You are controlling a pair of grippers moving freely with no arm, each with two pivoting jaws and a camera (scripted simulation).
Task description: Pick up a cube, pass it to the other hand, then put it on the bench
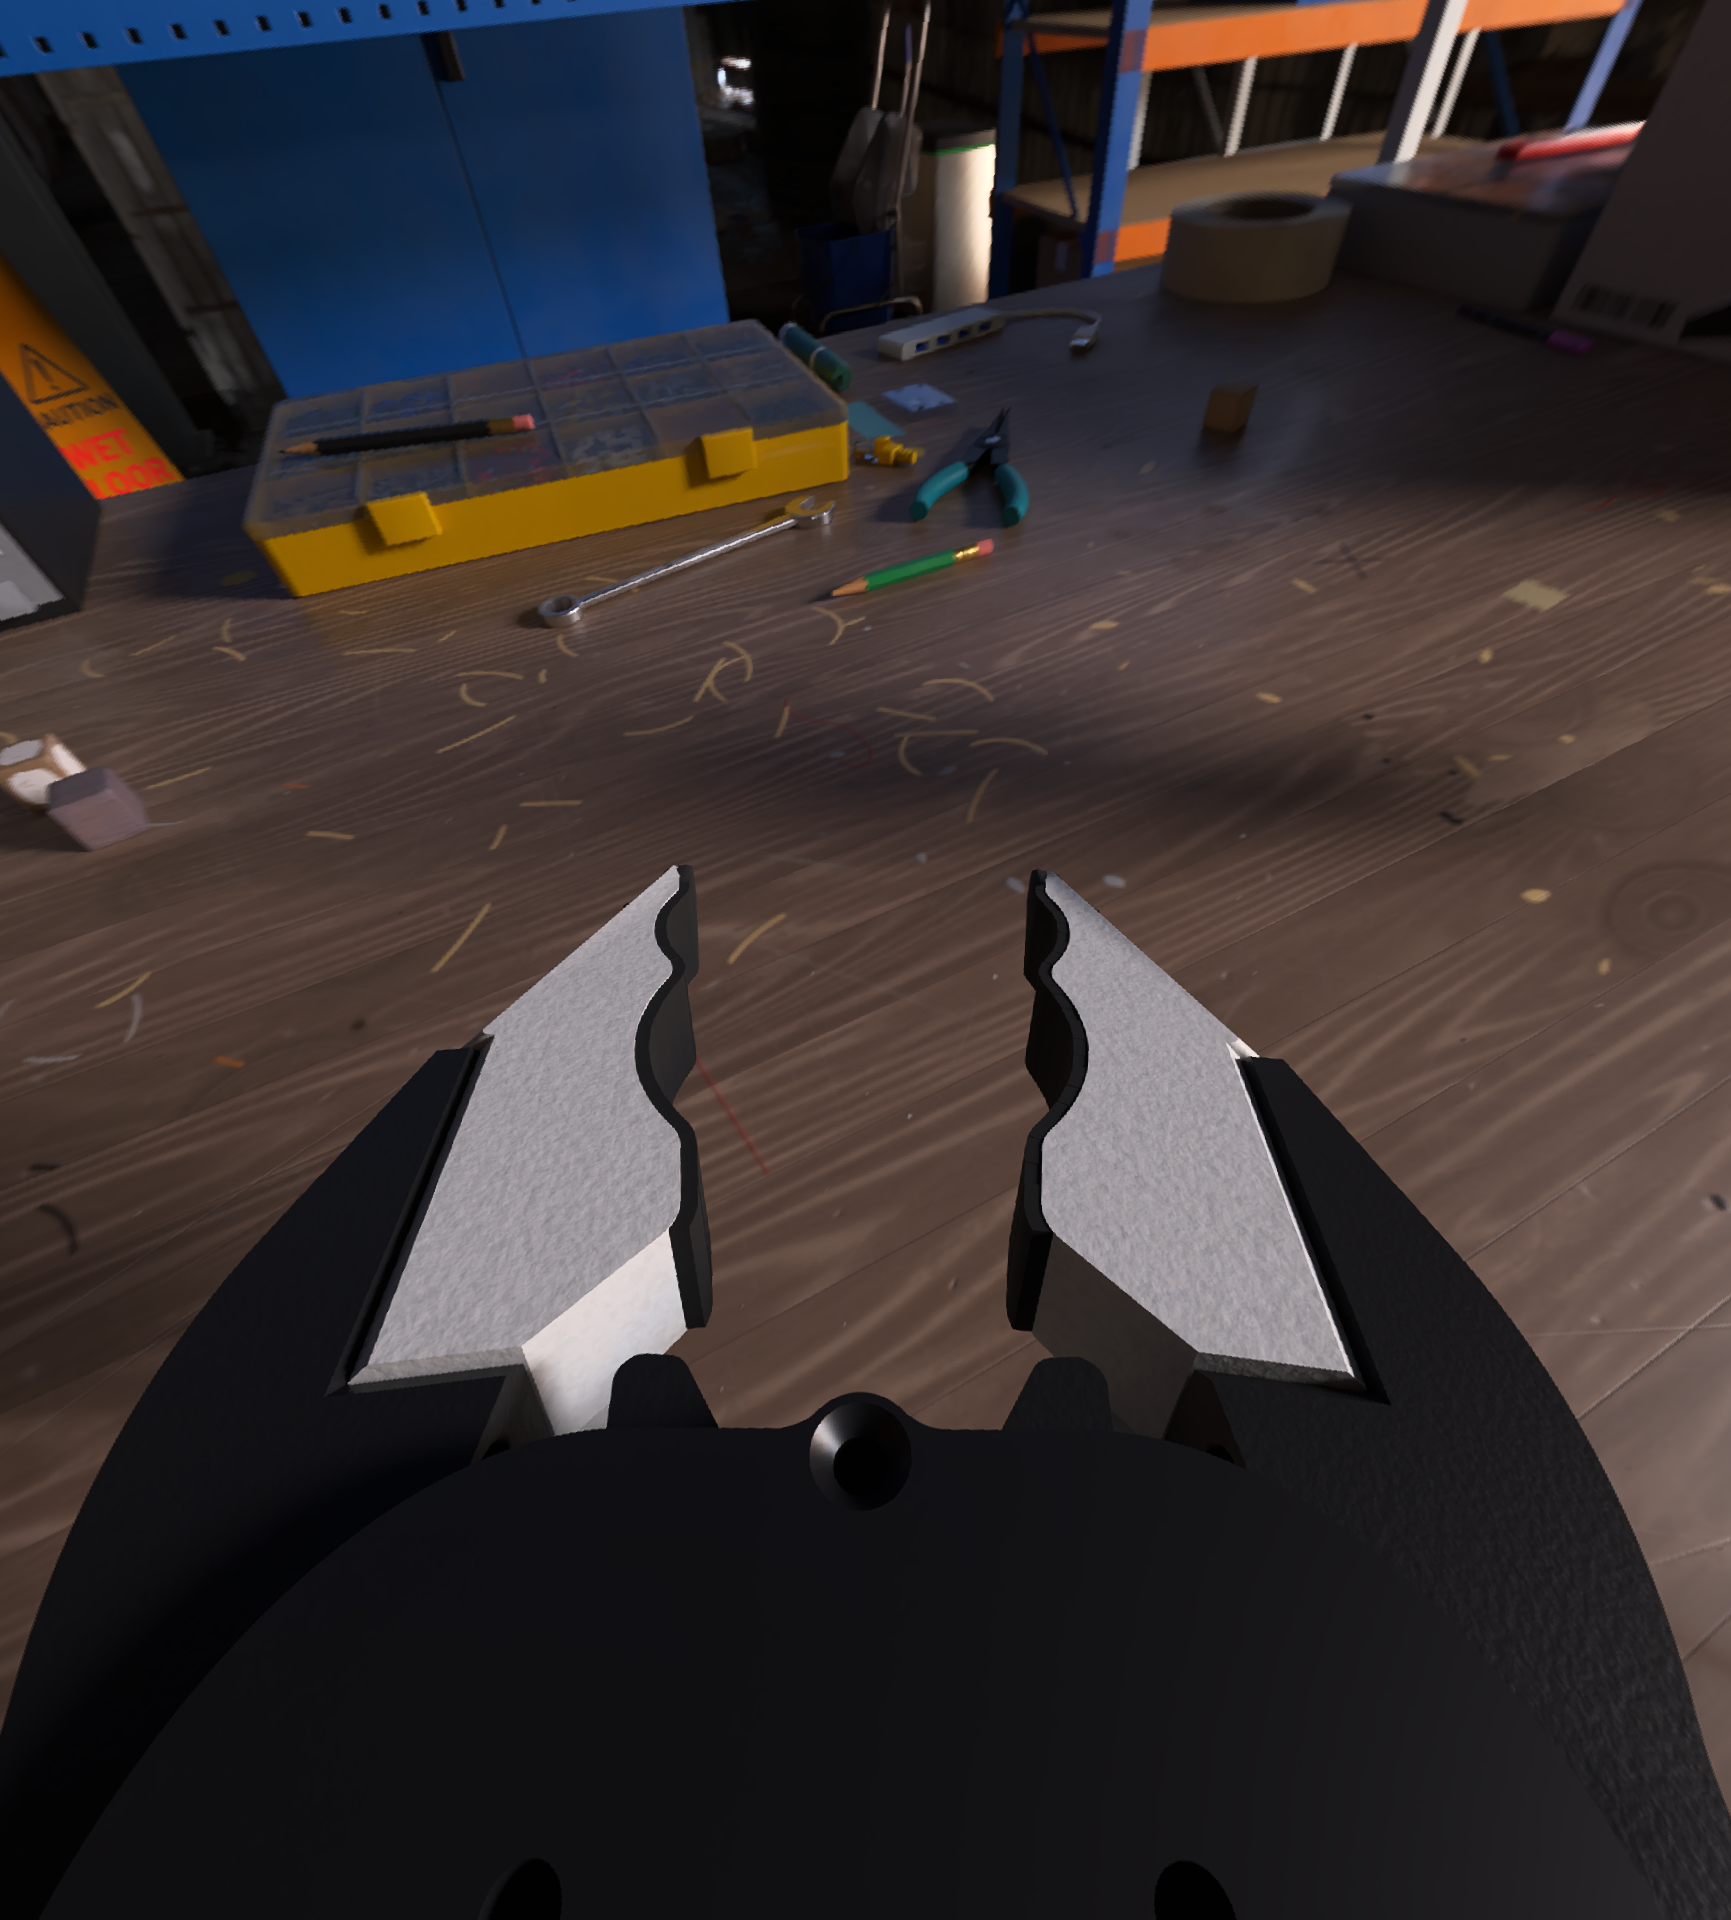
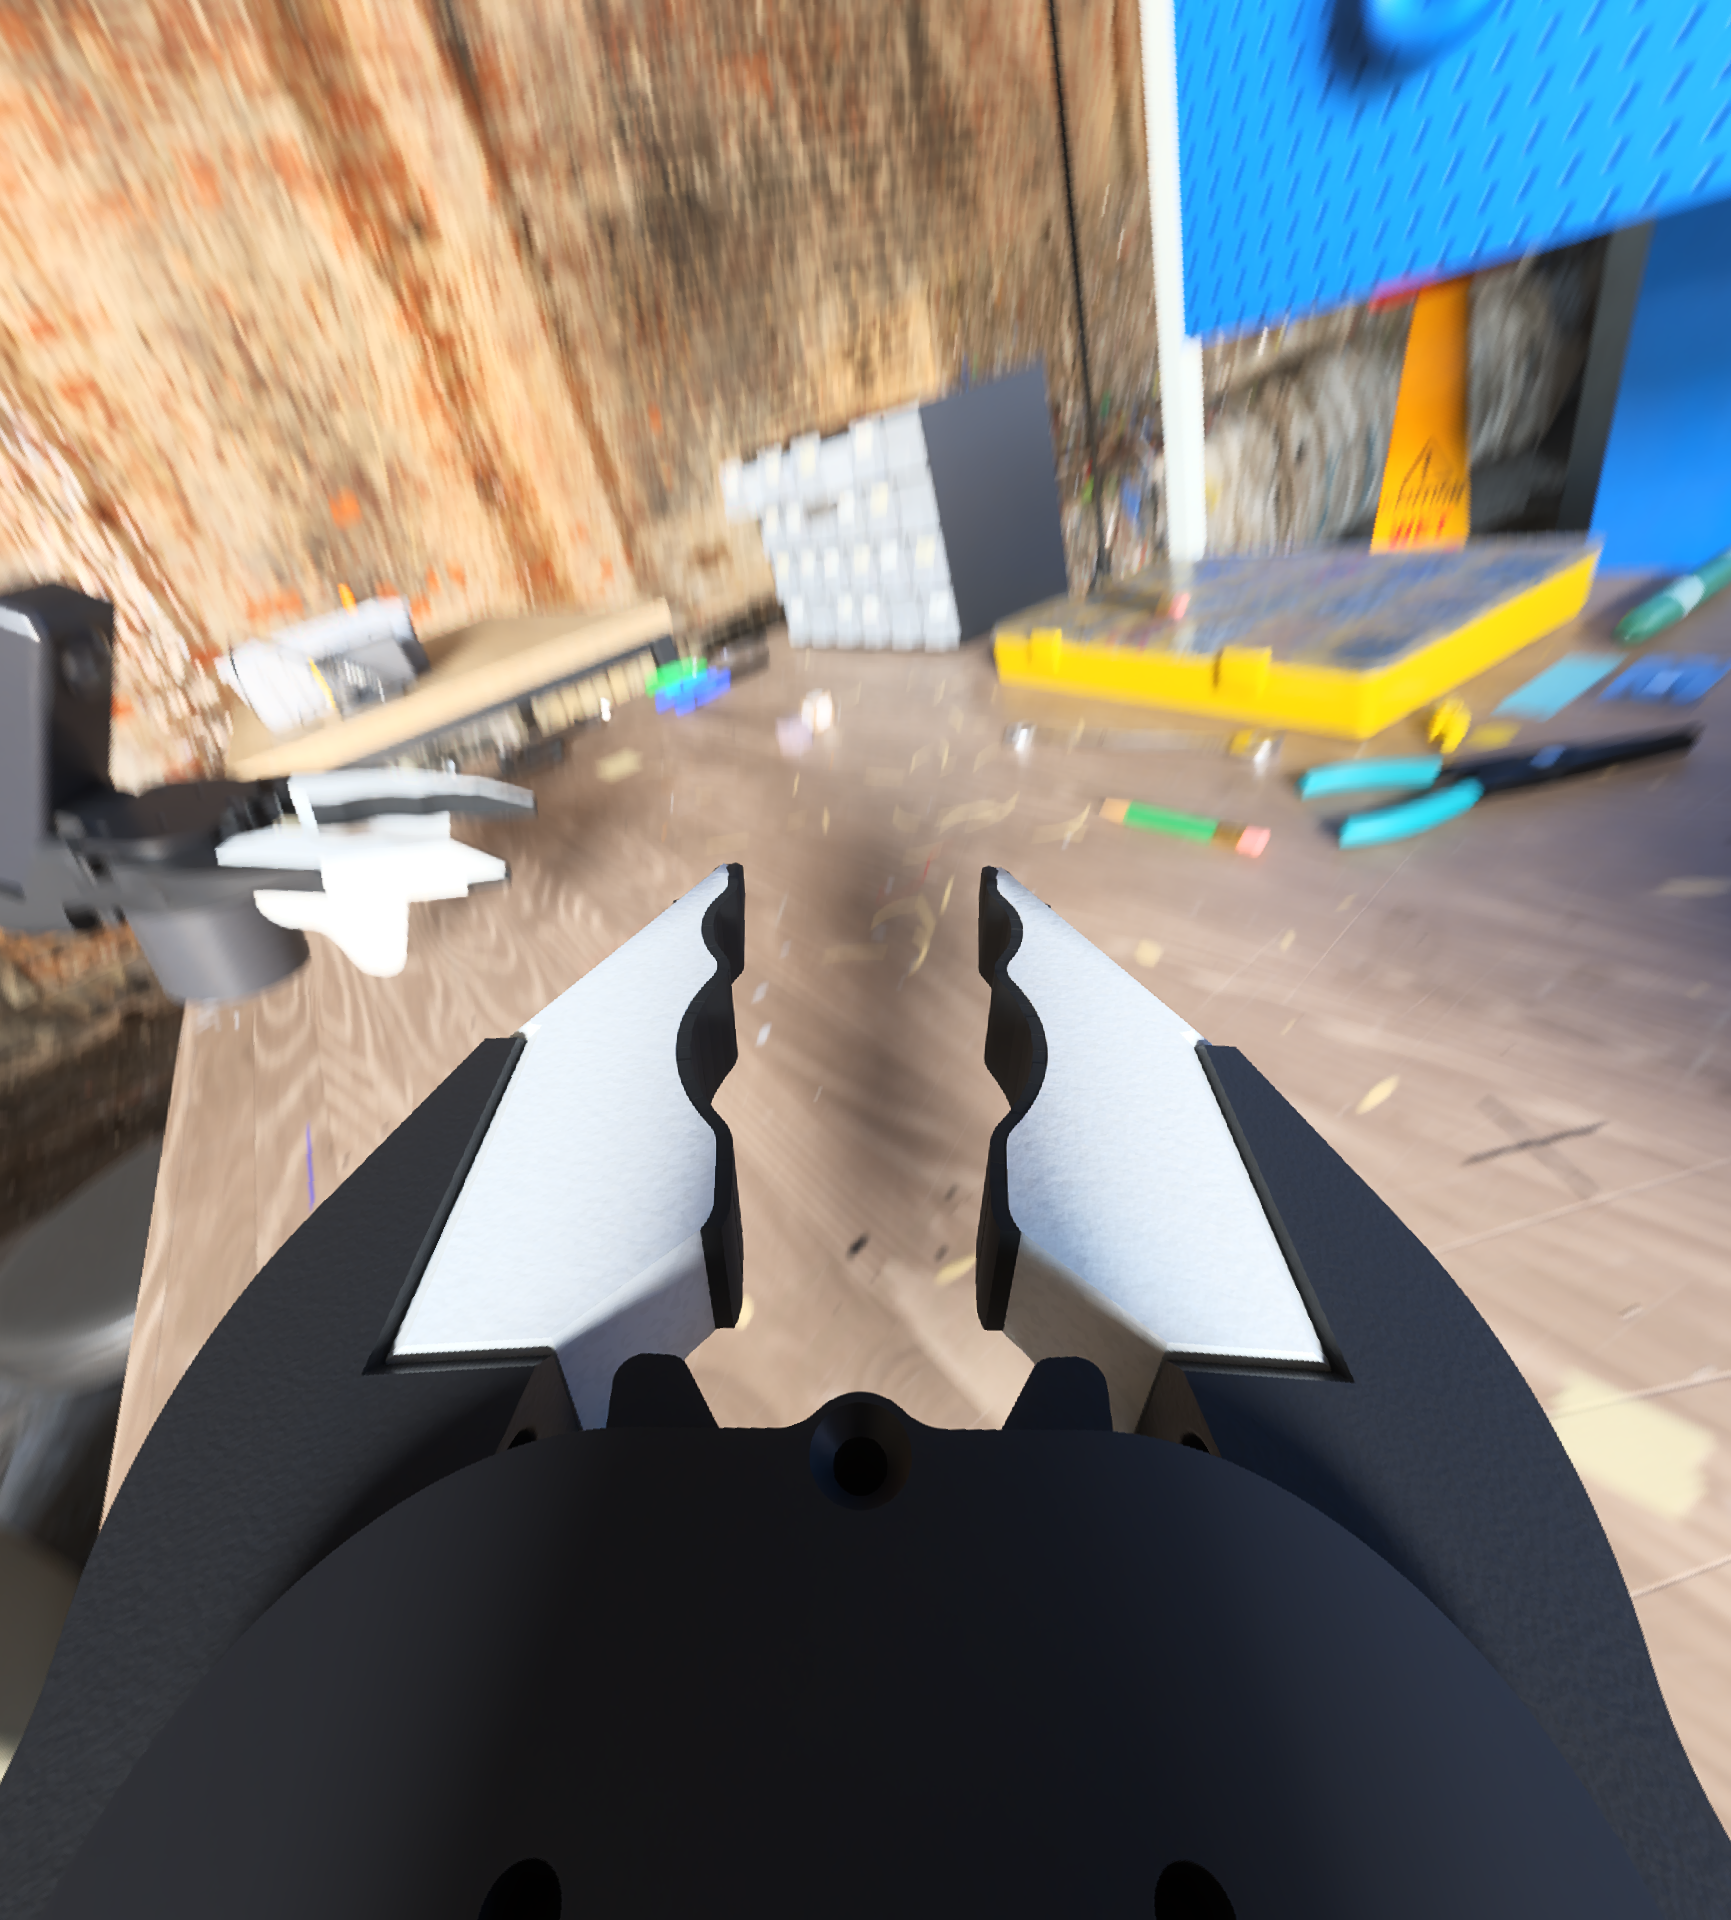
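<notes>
Wooden bench [image 1: 1256,935] littered with shavings. Left gripper [image 1: 861,883] and right gripper [image 2: 861,878] both parted, empty. Small tan cube [image 1: 1229,407] toward far right edge, well apart. Risk: blurred right view, misjudged approach.

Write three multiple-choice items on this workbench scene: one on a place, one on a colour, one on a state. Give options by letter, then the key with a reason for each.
1. Where does the black pencil lie?
A. On the yellow organiser box's lid
B. Beside the tape roll
C. Between the fingers

2. What colour are the handles of the pliers?
A. Red
B. Teal
C. Black

3. What state is the left gripper in?
A. Shut on a cube
B. Shut on nothing
C. Open and empty

Key: 1 A, it rests across the clear lid of the yellow organiser box. 2 B, both grips show teal. 3 C, only bare bench shows through the gap between its fingers.
</notes>
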